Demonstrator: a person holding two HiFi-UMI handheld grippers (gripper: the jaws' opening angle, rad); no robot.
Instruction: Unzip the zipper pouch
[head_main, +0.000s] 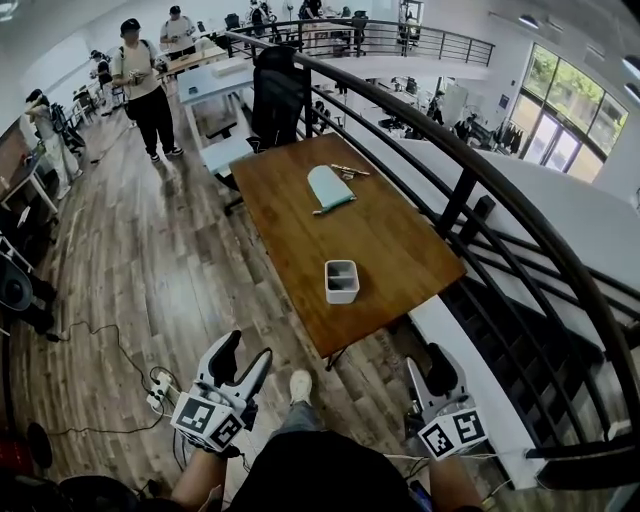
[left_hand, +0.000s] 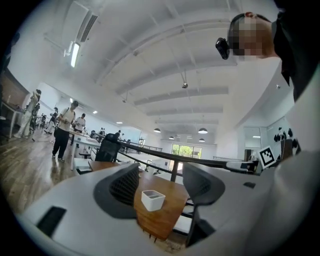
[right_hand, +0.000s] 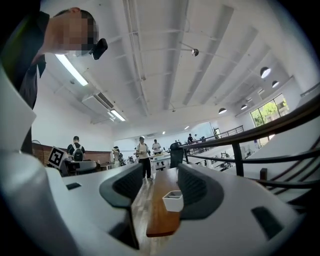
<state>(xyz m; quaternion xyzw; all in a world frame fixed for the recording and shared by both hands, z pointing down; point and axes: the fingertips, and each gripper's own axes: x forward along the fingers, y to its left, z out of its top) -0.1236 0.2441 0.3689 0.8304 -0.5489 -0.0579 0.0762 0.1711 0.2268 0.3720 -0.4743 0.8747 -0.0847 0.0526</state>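
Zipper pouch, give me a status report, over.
Open and empty: left gripper, right gripper, both short of the table. Zipper pouch lies on the far half, untouched. White bin stands near the front edge, between grippers and pouch.

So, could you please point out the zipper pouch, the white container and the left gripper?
zipper pouch (head_main: 329, 186): head view, middle of its pale green body.
white container (head_main: 341, 293): head view, its near outer wall.
left gripper (head_main: 250, 342): head view, midway between its fingertips.
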